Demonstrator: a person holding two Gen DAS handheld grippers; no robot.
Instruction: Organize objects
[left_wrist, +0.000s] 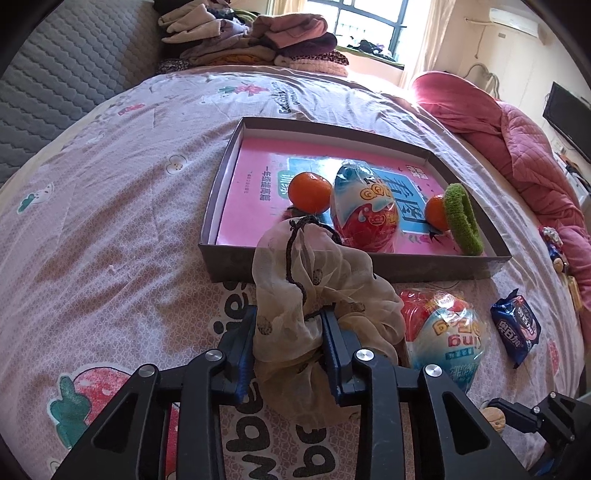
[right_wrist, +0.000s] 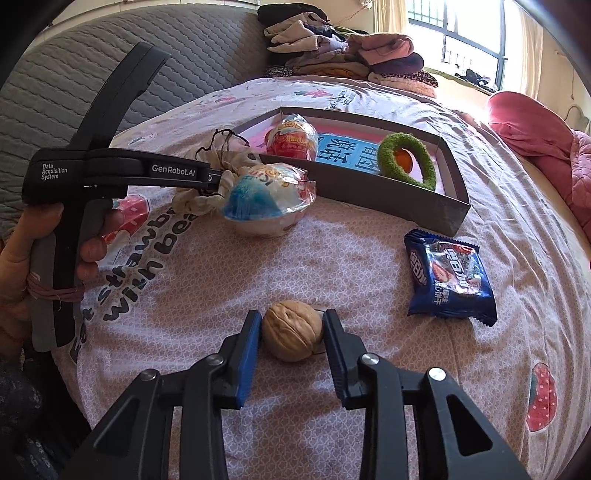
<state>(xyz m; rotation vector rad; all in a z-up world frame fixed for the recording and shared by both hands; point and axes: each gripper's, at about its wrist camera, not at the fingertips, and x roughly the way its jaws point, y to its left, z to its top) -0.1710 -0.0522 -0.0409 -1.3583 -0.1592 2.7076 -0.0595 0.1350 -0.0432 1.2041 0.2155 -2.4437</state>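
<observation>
Left hand-held gripper (left_wrist: 290, 328) clamped on sheer drawstring pouch (left_wrist: 317, 295), just near of the box (left_wrist: 354, 264) on the bed (left_wrist: 110, 229). Right hand-held gripper (right_wrist: 291, 332) narrowed around walnut (right_wrist: 291, 330), pads touching or nearly touching both sides; firm squeeze not certain. Walnut sitting on the bed, near of blue snack packet (right_wrist: 448, 275). Best to close squarely across the widest part, since round hard shell likely to squirt out. Lift straight, carry far over the box wall, drop into bare spot left of green ring (right_wrist: 406, 162). Avoid wrapped egg toy (right_wrist: 266, 199) outside the box.
</observation>
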